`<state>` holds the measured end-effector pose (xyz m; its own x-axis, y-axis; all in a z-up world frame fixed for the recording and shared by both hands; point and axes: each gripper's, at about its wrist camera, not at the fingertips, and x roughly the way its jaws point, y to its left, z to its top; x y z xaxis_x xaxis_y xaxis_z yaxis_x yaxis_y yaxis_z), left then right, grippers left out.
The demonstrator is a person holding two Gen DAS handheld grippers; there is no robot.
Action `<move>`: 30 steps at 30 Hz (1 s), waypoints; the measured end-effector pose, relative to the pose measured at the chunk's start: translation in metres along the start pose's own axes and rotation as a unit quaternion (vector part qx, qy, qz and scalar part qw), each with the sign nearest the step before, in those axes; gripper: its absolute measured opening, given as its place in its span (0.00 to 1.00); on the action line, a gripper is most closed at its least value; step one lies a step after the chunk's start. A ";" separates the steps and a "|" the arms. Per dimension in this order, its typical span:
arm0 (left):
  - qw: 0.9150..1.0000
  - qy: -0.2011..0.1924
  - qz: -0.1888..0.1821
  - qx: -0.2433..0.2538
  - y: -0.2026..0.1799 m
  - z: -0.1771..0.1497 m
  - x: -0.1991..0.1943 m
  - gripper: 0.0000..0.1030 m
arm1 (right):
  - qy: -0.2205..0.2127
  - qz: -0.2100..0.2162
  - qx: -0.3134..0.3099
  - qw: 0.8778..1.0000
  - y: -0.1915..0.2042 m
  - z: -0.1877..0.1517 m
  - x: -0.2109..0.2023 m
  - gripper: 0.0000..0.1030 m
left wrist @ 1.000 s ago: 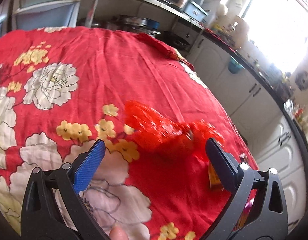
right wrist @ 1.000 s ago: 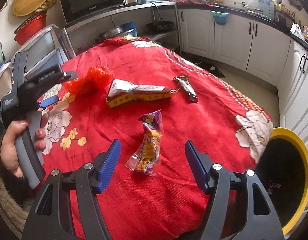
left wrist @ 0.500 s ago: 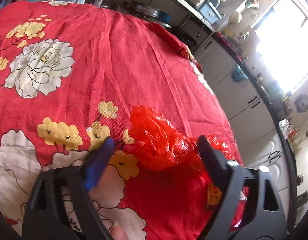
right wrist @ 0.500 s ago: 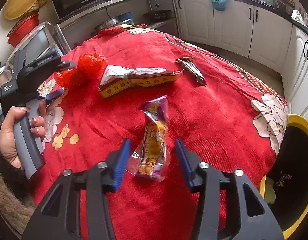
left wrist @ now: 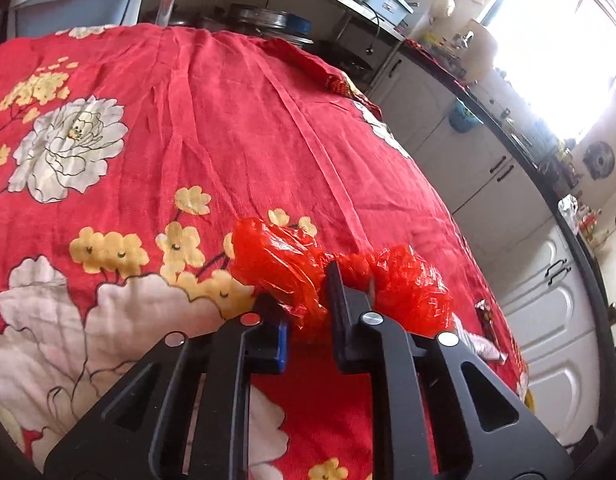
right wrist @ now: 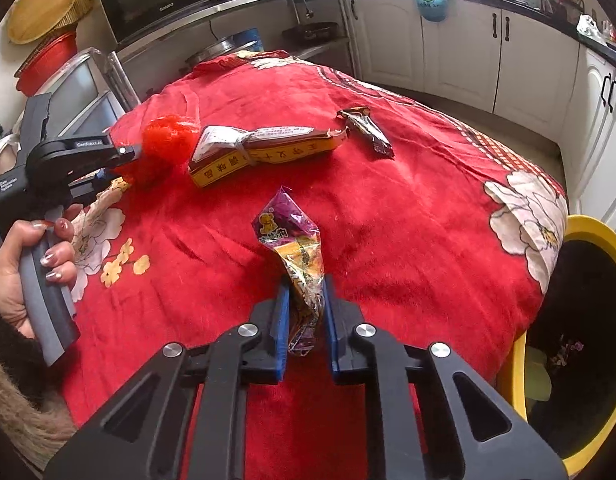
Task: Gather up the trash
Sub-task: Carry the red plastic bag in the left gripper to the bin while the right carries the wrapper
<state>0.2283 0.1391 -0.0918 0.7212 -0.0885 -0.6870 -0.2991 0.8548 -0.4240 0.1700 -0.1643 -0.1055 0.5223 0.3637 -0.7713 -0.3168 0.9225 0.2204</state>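
Left wrist view: red bag point(left wrist: 339, 280), crumpled on the red flowered cloth point(left wrist: 228, 120), is pinched at its twisted middle by the clenched left gripper point(left wrist: 308, 308). Right wrist view: the right gripper point(right wrist: 305, 312) is closing its jaws on a purple-and-yellow wrapper point(right wrist: 296, 252), whose lower end sits between the blue pads point(right wrist: 282, 320). Beyond lie a yellow box point(right wrist: 264, 148) and a dark wrapper point(right wrist: 367, 126). A yellow-rimmed bin point(right wrist: 587, 232) stands beside the table edge, right.
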 end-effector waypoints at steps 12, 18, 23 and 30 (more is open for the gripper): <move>0.999 0.000 -0.007 0.043 -0.009 -0.016 -0.029 0.07 | 0.001 0.009 0.007 1.000 -0.003 -0.015 -0.018 0.11; 0.997 -0.009 -0.018 0.075 -0.025 -0.024 -0.049 0.07 | -0.001 0.016 0.010 1.000 -0.003 -0.021 -0.028 0.11; 0.994 -0.013 -0.030 0.105 -0.045 -0.035 -0.065 0.07 | -0.009 0.021 0.011 1.000 -0.005 -0.024 -0.040 0.11; 0.989 -0.007 -0.052 0.139 -0.071 -0.051 -0.076 0.07 | -0.024 0.022 0.016 0.999 -0.011 -0.026 -0.058 0.11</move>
<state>0.1630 0.0595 -0.0397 0.7480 -0.1772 -0.6396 -0.0414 0.9494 -0.3115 0.1227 -0.1987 -0.0786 0.5467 0.4088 -0.7307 -0.3152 0.9090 0.2728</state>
